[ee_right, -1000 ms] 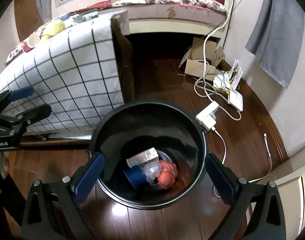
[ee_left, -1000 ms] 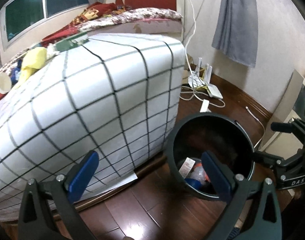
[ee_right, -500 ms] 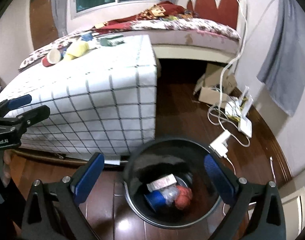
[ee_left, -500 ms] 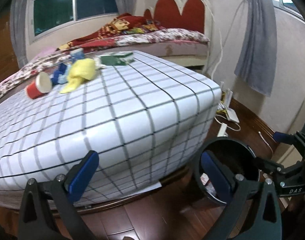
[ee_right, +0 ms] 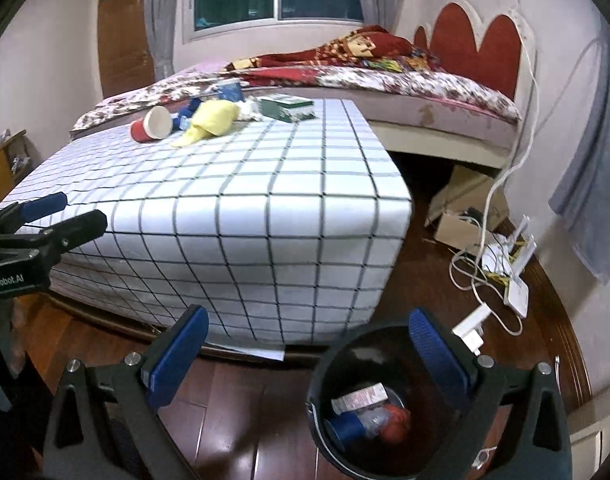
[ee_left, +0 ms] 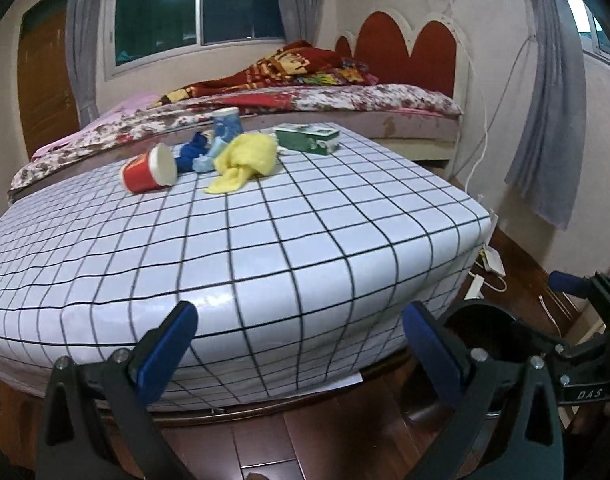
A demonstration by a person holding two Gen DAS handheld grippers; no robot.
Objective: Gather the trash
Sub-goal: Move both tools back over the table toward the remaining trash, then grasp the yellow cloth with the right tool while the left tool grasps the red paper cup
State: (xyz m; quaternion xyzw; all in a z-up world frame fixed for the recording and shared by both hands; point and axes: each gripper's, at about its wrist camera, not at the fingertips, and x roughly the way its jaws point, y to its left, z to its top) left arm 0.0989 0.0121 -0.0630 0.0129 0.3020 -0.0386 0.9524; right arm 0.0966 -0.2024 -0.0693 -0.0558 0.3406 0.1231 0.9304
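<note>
Trash lies in a cluster on the far part of the worktop (ee_left: 265,240), a table covered with a white cloth checked in black lines. A red paper cup (ee_left: 149,170) lies on its side with the open mouth facing right; just beside it are a crumpled blue scrap (ee_left: 191,152) and a yellow cloth (ee_left: 245,160), which touches the blue pieces. Behind them a blue patterned cup (ee_left: 227,122) stands upright, and a green and white carton (ee_left: 307,139) lies flat to the right of the yellow cloth.

The left tool (ee_left: 297,344) hangs in front of the near edge of the worktop, its blue-padded fingers (ee_left: 165,348) spread wide with nothing between them. The right tool (ee_right: 305,352) is likewise wide open and holds nothing; it hovers above a black trash bin (ee_right: 325,432) on the wooden floor (ee_right: 241,420), off the worktop's corner. Inside the bin are a small white box (ee_right: 359,396), a blue cup (ee_right: 345,428), a clear crumpled bottle and something red. A bed (ee_right: 385,84) with a floral sheet runs behind the worktop, and white cables (ee_right: 477,272) lie on the floor to the right.
</note>
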